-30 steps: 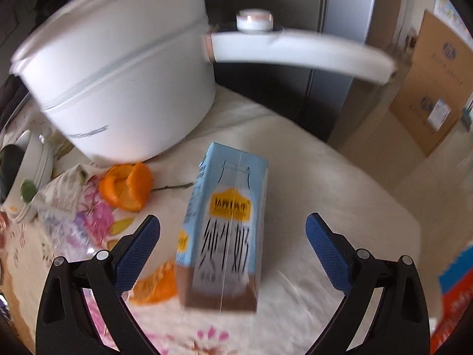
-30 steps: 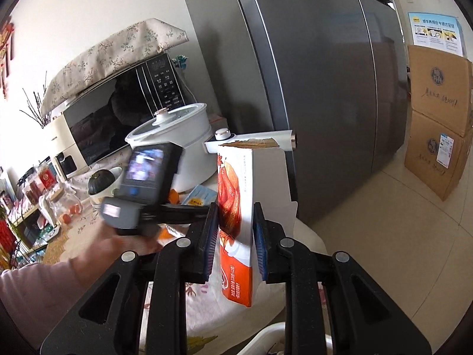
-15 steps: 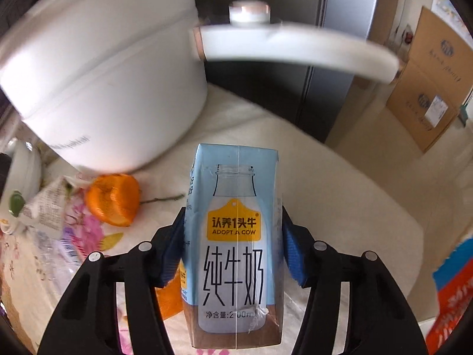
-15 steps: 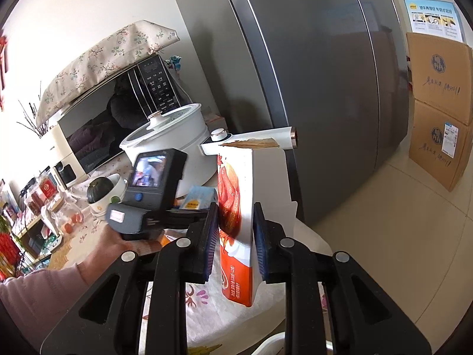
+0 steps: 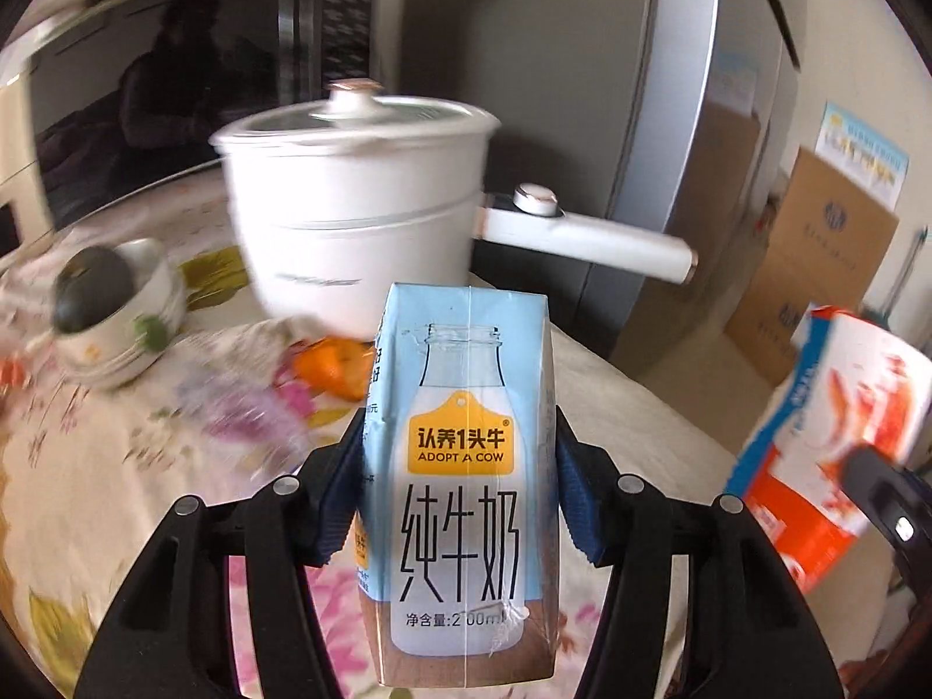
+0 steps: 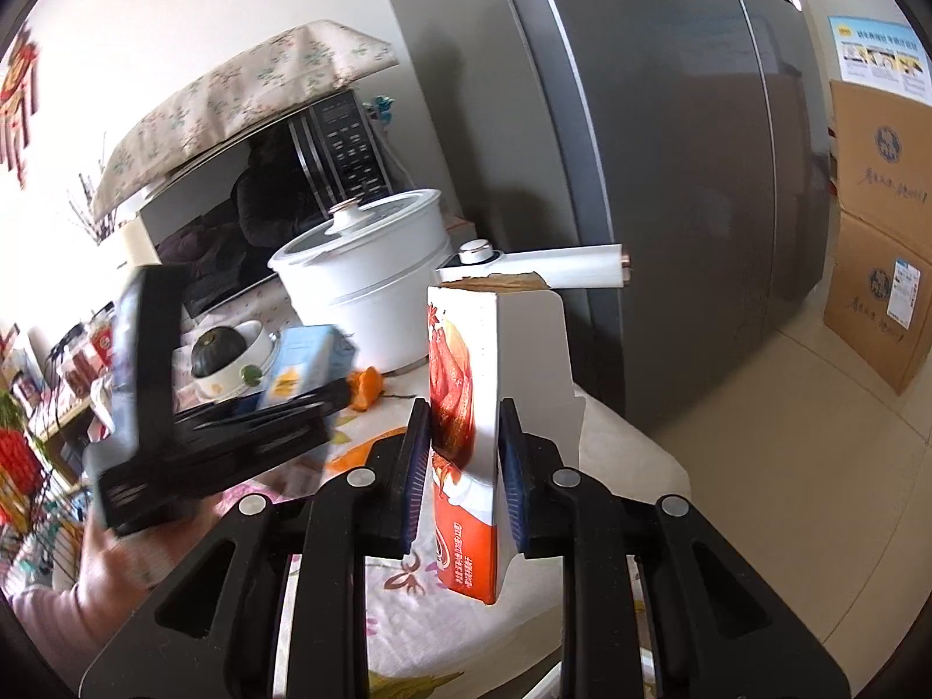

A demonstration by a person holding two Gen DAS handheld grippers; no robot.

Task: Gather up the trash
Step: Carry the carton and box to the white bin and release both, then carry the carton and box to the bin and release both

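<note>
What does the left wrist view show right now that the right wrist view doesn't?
Left wrist only: the milk carton's printed front, clamped between the left gripper's blue pads. Right wrist only: the cloth cover draped over the microwave, and the hand carrying the left gripper. Both: white pot, orange peel, and the orange box held in the right gripper.

The left gripper (image 5: 460, 501) clamps a pale blue milk carton (image 5: 463, 483) upright, blue pads pressed to its two sides, above a floral tablecloth (image 5: 87, 495). Behind stands a white lidded pot (image 5: 355, 221) with a long handle; orange peel (image 5: 335, 370) lies near its base. A blurred bowl (image 5: 134, 320) at left holds something dark, perhaps a squash. An orange-and-white box (image 5: 839, 425) shows at right.
</note>
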